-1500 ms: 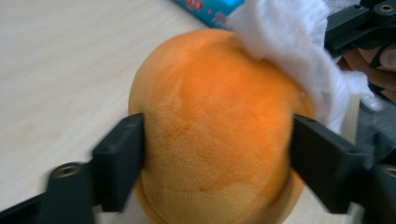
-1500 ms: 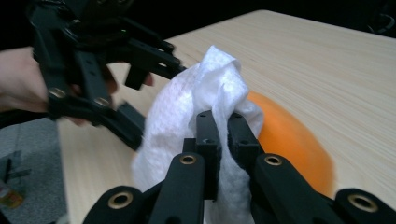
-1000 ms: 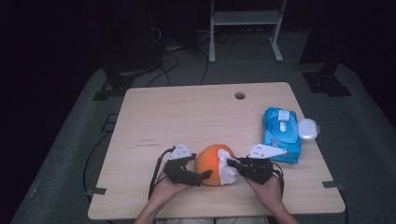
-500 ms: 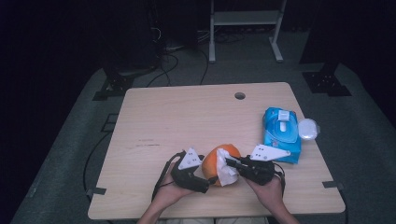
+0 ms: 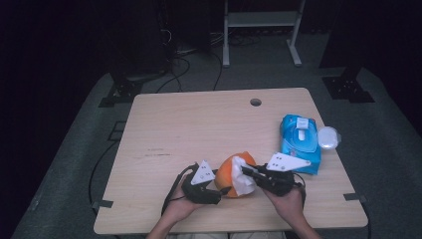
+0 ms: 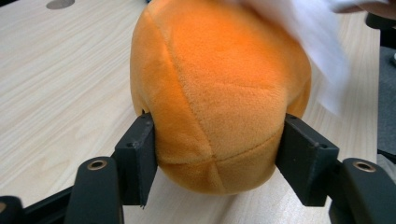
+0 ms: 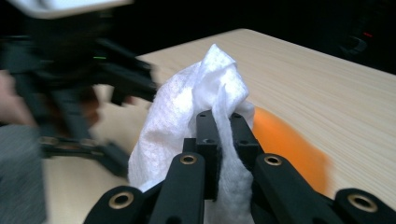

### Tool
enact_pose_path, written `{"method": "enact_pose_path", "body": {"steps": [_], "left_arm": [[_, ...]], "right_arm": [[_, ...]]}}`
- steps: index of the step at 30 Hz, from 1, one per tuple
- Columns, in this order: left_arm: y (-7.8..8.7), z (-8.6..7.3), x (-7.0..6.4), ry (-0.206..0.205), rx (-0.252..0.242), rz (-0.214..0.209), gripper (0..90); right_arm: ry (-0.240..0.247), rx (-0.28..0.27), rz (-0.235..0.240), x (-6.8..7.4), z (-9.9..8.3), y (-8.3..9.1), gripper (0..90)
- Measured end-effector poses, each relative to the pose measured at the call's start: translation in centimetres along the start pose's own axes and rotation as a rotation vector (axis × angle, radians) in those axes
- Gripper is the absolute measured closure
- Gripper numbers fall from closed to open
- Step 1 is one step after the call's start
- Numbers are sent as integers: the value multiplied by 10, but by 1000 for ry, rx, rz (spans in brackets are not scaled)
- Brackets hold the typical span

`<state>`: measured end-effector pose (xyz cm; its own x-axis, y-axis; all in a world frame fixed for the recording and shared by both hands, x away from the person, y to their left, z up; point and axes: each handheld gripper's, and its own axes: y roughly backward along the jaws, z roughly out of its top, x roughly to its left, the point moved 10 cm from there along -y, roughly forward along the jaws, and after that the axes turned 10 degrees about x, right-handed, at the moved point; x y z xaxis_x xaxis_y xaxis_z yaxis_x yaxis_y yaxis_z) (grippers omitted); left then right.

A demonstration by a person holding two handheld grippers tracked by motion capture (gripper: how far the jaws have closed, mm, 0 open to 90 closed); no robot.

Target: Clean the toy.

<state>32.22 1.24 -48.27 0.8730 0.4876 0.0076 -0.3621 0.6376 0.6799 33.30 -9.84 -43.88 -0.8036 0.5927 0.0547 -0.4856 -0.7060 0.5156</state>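
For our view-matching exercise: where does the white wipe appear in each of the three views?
High view: the white wipe lies against the orange plush ball, at the right gripper.
Left gripper view: blurred white at the top right, over the ball.
Right gripper view: centre, pinched between the jaws.
Shared landmark: the orange ball.

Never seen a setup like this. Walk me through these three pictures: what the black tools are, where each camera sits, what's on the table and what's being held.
No robot here: a person holds a black two-jaw gripper in each hand. The high view looks down on a wooden table. The other two cameras ride on the grippers, looking along their jaws. The left gripper clamps an orange plush ball by both sides, resting on the table. The right gripper pinches a white wipe against the top of the ball. To the right lie a blue wipes pack and a small white round object.
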Motion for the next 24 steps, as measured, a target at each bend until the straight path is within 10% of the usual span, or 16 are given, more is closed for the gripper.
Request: {"method": "enact_pose_path", "body": {"steps": [4,9,17,21,24], "left_arm": [[-3,8,-4,67,-15,-55,208],[-2,7,-8,-20,-12,21,326],[-4,13,-7,33,-21,-16,225],[-5,12,-10,-6,-13,12,273],[-3,7,-7,-4,0,21,328]], "right_arm": [[-22,-1,18,3,-2,-1,844],[75,16,87,38,6,-12,844],[-42,-3,6,-2,2,2,847],[67,8,76,36,7,-10,846],[95,26,69,38,9,-13,845]]}}
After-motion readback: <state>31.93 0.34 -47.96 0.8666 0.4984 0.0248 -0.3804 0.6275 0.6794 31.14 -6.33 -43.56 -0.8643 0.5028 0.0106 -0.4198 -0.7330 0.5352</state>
